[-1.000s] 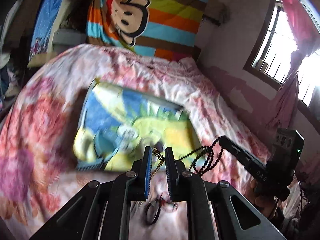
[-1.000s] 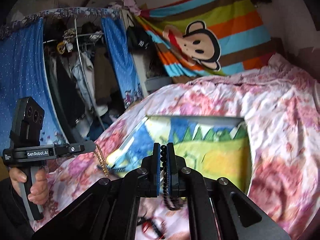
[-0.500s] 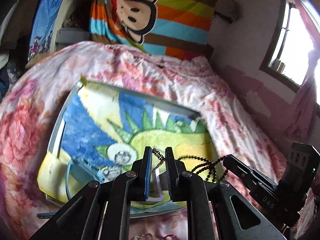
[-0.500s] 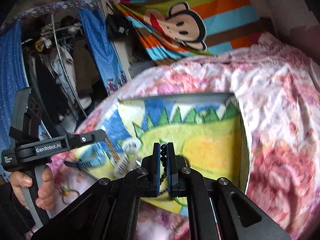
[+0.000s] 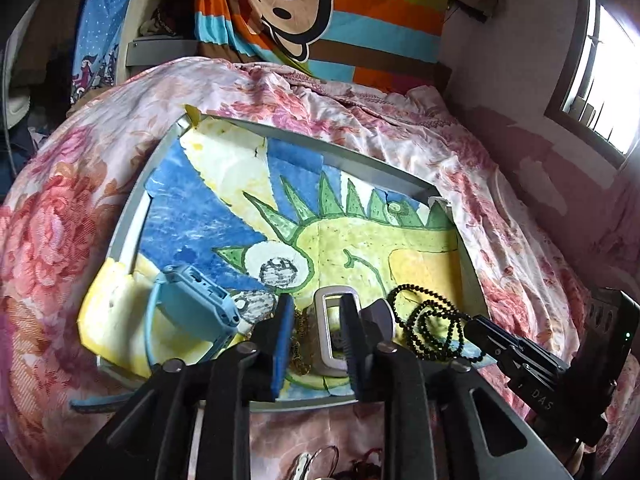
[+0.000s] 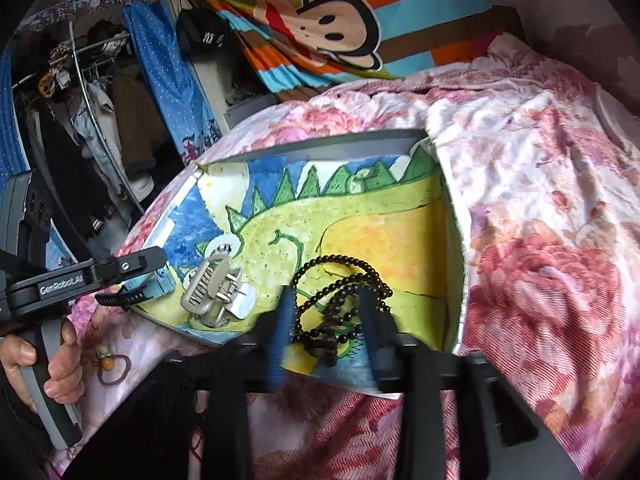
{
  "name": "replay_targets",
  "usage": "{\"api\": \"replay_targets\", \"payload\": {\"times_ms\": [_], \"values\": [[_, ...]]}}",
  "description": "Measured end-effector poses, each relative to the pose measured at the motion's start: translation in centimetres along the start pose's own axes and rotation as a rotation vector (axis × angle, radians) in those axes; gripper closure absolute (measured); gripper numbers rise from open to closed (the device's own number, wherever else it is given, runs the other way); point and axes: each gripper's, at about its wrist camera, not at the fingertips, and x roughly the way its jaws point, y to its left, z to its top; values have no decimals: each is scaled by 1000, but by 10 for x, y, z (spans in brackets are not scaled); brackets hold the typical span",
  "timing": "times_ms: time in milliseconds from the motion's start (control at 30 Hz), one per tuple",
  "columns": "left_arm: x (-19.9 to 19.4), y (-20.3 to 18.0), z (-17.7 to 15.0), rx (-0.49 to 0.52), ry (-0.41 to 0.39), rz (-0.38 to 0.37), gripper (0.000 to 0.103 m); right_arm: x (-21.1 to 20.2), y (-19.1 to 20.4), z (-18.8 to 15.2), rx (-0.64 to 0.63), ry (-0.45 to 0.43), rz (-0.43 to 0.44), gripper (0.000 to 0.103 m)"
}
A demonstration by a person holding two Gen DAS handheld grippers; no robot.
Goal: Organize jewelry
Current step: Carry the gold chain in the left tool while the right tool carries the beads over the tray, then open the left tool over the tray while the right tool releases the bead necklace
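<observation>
A grey-rimmed tray (image 5: 132, 216) lined with a painted dinosaur picture lies on the bed. My left gripper (image 5: 316, 344) hangs low over its near edge, its jaws opening. A gold chain (image 5: 298, 344) lies heaped on the tray by the left pad, with no pad pressing it. A silver hair clip (image 5: 330, 332) and a blue watch (image 5: 188, 304) rest beside it. My right gripper (image 6: 324, 320) is also opening. The black bead necklace (image 6: 340, 300) lies loose on the tray (image 6: 340, 140) between its parted fingers. In the right wrist view the clip (image 6: 212, 292) sits left of the beads.
A floral bedspread (image 5: 48, 248) surrounds the tray, and a striped monkey blanket (image 5: 320, 8) hangs behind it. Hair ties (image 6: 108, 364) lie on the bedspread near the hand (image 6: 40, 360) that holds the left gripper. Clothes hang at far left (image 6: 92, 120), and a window (image 5: 600, 60) is on the right.
Both grippers came down toward the tray's near edge. Their jaws, shut on the gold chain and the black beads before, now stand apart, and both pieces lie on the tray.
</observation>
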Motion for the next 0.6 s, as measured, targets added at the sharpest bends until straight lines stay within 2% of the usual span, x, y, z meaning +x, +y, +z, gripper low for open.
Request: {"api": "replay_targets", "payload": {"times_ms": [33,67,100,167,233,267,433,500,600], "values": [[-4,-1,0,4,-3,0,76,-6,1,0,1,-12,-6,62],[-8,-2,-1,7,-8,-1,66,-10,1,2,0,-18,-8,62],[-15,-2,-1,9,-21,-4,48,-16,3,3,-3,-27,-14,61],[-34,-1,-4,-10,-81,-13,27,-28,8,5,-13,-53,-28,51],[-51,0,-4,-21,-123,-21,21,-46,16,7,-24,-95,-39,40],[-58,1,-4,-22,-130,-21,17,-53,19,8,-30,-111,-38,38],[-101,3,-10,-1,-197,20,4,-95,44,8,-65,-204,-26,11],[-120,6,-16,-5,-239,47,0,-112,57,5,-82,-237,-25,9],[-144,11,-28,-10,-289,79,0,-134,73,-4,-96,-270,-20,7]]}}
